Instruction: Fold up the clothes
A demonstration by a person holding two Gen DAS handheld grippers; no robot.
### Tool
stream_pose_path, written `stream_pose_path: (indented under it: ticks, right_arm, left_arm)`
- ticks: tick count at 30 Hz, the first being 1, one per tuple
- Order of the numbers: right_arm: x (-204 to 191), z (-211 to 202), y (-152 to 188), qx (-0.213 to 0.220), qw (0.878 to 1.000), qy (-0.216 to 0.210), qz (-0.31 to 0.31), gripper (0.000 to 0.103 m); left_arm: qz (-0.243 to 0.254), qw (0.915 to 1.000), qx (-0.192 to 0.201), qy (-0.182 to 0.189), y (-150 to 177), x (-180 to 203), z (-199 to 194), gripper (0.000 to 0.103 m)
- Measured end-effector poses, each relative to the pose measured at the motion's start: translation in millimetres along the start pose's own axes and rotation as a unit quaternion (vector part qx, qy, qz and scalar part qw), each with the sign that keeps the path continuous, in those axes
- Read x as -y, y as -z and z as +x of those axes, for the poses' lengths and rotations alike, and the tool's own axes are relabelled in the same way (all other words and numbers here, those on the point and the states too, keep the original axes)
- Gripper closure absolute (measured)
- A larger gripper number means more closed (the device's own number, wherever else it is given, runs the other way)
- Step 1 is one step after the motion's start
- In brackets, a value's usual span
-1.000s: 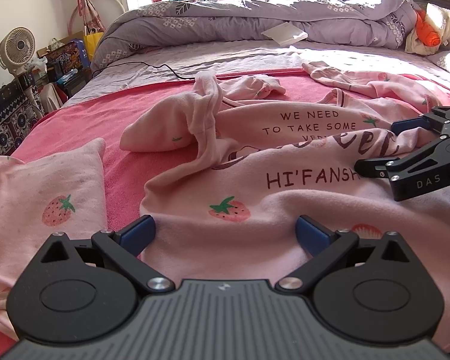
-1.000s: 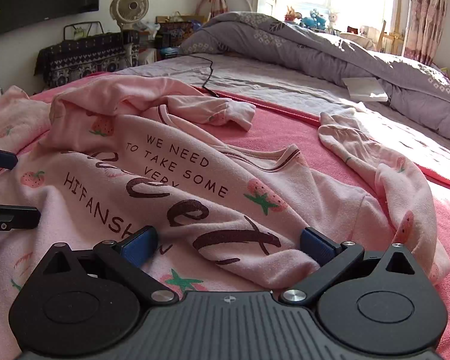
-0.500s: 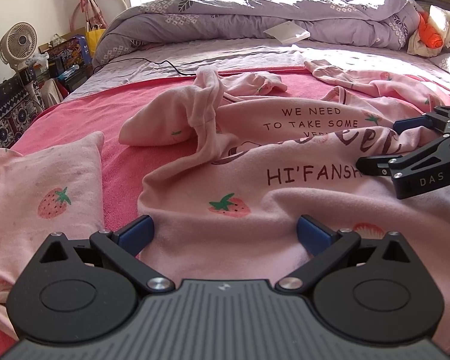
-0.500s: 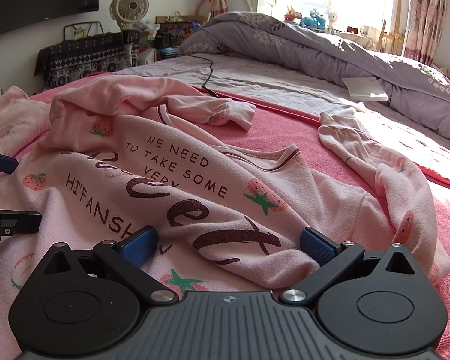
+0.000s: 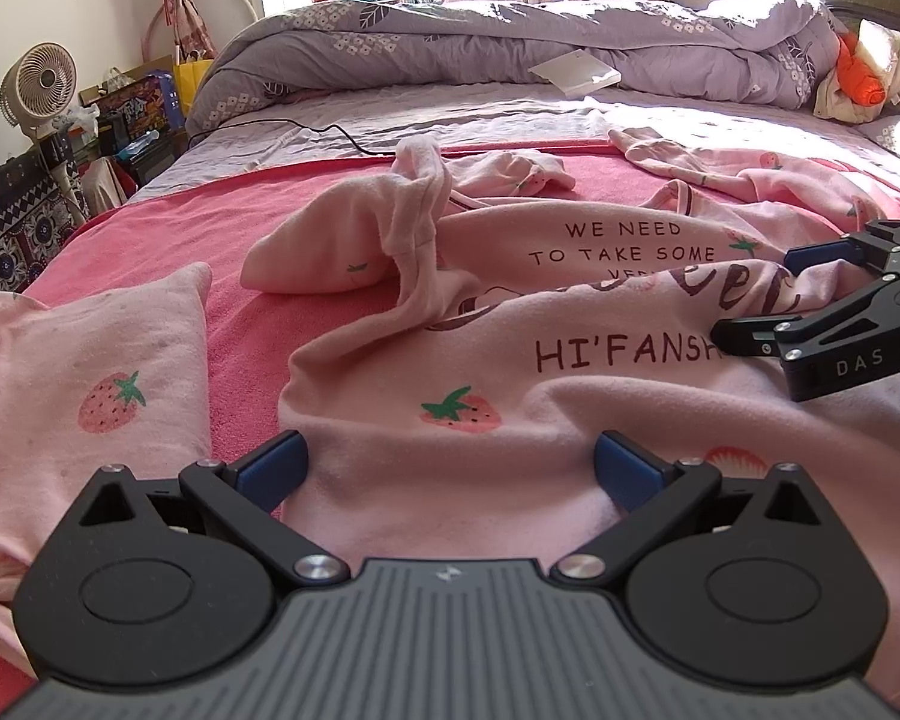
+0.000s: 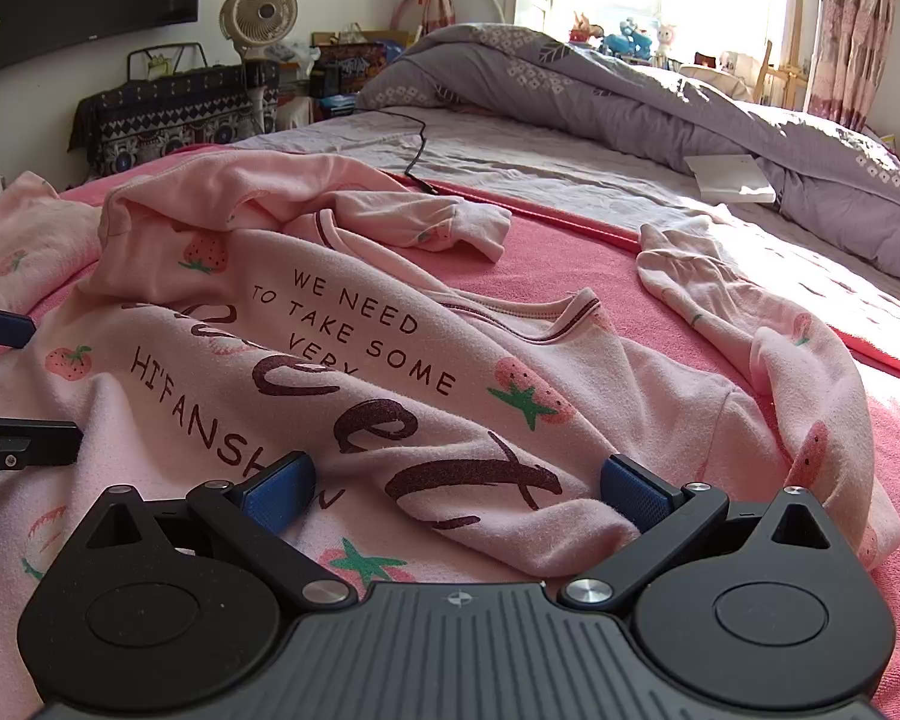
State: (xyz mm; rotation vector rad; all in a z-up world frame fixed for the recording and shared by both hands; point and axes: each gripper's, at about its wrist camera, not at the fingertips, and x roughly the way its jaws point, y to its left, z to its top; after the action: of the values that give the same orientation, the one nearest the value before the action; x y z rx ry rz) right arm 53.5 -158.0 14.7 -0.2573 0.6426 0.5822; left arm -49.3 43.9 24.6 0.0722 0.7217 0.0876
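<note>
Both sets of jaws stand wide open and grip nothing. On the left gripper (image 5: 447, 468), the blue pads (image 5: 273, 465) are spread apart with the near hem of the pink sweatshirt (image 5: 510, 330) lying loose between them, the cloth bulging up into the gap but not pinched. On the right gripper (image 6: 459, 495), the blue pads (image 6: 633, 489) are likewise spread, and a fold of the same sweatshirt (image 6: 390, 372) sits between them unclamped.

The sweatshirt lies crumpled on the pink blanket (image 5: 168, 240) that covers the near part of the bed, its printed front facing up with strawberry motifs and dark lettering. One sleeve (image 5: 390, 228) is bunched and twisted upward toward the left side of the garment; the other sleeve (image 6: 750, 336) trails out toward the right side of the blanket. A second pink garment with a strawberry print (image 5: 90, 384) lies flat near the left edge of the blanket, apart from the sweatshirt.

In the left wrist view the right gripper enters from the right edge, its fingers just above the sweatshirt front. Beyond the blanket, a grey floral duvet (image 5: 510, 42) is heaped along the far side of the bed, with a white flat object (image 5: 573, 72) resting against it. A black cable (image 6: 417, 150) runs across the grey sheet. A fan (image 5: 39, 84) stands beside the bed.
</note>
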Motion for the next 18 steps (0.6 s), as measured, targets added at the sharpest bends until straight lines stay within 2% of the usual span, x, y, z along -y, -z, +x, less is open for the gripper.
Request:
stream_pose_path:
  ticks: [4,11,18]
  right_arm:
    - [-0.1,-0.1,0.0,0.000,1.000,0.000,0.000,0.000]
    - [-0.4,0.0,0.1,0.000,1.000,0.000,0.000,0.000]
    - [-0.1,-0.1,0.1,0.001,1.000,0.001,-0.001,0.000]
  left_arm:
    - [0.003,0.9999,0.010,0.000,-0.2,-2.7,-5.3,0.000]
    - [0.003,1.0000,0.003,-0.003,2.2,-4.5,7.2,0.000]
    - [-0.009,0.9997,0.019,0.013,9.5,-11.7,11.7,0.000]
